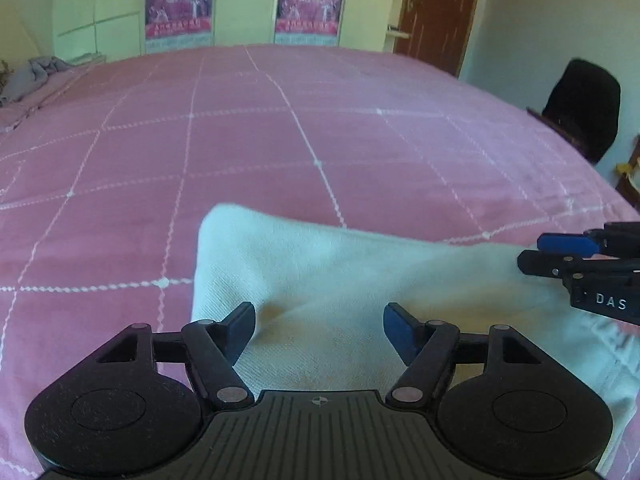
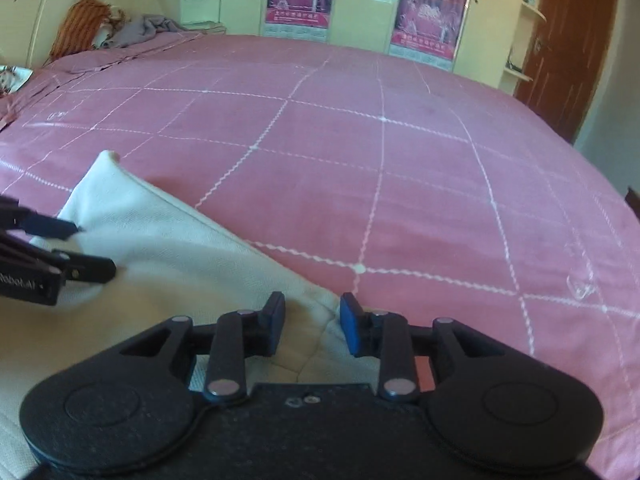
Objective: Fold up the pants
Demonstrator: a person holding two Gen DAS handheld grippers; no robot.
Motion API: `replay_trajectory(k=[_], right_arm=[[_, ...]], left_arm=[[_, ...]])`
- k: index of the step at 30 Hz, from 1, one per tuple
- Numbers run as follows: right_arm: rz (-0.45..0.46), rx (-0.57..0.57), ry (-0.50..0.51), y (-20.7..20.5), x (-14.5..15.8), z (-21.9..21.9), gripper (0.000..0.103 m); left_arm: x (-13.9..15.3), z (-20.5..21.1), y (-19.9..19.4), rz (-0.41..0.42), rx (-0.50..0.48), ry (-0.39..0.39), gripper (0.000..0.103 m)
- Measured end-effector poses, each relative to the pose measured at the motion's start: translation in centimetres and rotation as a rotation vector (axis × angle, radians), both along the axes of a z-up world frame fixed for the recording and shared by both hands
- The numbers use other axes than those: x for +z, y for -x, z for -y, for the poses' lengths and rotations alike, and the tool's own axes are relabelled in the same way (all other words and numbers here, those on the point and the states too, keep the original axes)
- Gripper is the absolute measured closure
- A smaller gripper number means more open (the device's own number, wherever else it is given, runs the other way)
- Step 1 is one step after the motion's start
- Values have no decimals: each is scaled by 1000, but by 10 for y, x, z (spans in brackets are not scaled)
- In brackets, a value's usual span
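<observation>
White pants (image 1: 320, 272) lie folded on the pink bedspread (image 1: 280, 140), with one corner pointing toward the far side. My left gripper (image 1: 320, 332) hovers over their left part, open, with only flat cloth below its pads. In the right wrist view my right gripper (image 2: 312, 322) stands open over the pants' (image 2: 168, 248) right edge. That hem runs between its fingers and the pads do not press on it. Each gripper shows in the other's view: the right gripper (image 1: 536, 252) at the right edge, the left gripper (image 2: 80, 248) at the left edge.
The bedspread (image 2: 400, 160) stretches far ahead and to the right. A grey cloth (image 2: 140, 28) and a striped pillow (image 2: 80, 24) lie at the bed's far left. Behind the bed are wardrobe doors with posters (image 1: 308, 0), a brown door (image 1: 436, 8), and a black chair (image 1: 584, 108).
</observation>
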State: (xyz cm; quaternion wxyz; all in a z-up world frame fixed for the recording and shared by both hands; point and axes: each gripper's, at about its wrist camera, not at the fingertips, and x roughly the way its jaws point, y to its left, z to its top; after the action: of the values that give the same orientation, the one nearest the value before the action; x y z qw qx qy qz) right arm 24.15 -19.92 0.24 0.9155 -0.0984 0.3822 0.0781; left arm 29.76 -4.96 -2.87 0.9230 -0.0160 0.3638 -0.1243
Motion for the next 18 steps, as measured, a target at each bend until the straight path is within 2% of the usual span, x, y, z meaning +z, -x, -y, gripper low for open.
replay_trajectory(k=[2,4,5,7,8,10,13,15,18], right_arm=[[75,0,-62,12,16,4,71],[109,7,-95,16,22,4,71],[101,26,-94,15,19,0,70],[-7,39,-9,2,-3,-10,69],[-7,54,29,2,-11,-14,69],[8,55,47,5,-7,-17,68],[60,44,-17,19,7,-13,62],[4,45,33,16,-6,-15,62],[19,50,59,22,0,-22,62]], left_arm=[[-1,-2,-5,4,17,19,32],[-16,4,-18,-67,11,-27,31],[-22,7,-21,-82,2,-42,28],[-21,8,-20,-78,2,-48,28],[-18,9,-16,-71,-2,-55,28],[-12,8,-6,-51,-8,-69,28],[-15,9,1,-58,-18,-103,28],[-13,8,6,-56,-9,-103,28],[-8,8,13,-52,-12,-115,28]])
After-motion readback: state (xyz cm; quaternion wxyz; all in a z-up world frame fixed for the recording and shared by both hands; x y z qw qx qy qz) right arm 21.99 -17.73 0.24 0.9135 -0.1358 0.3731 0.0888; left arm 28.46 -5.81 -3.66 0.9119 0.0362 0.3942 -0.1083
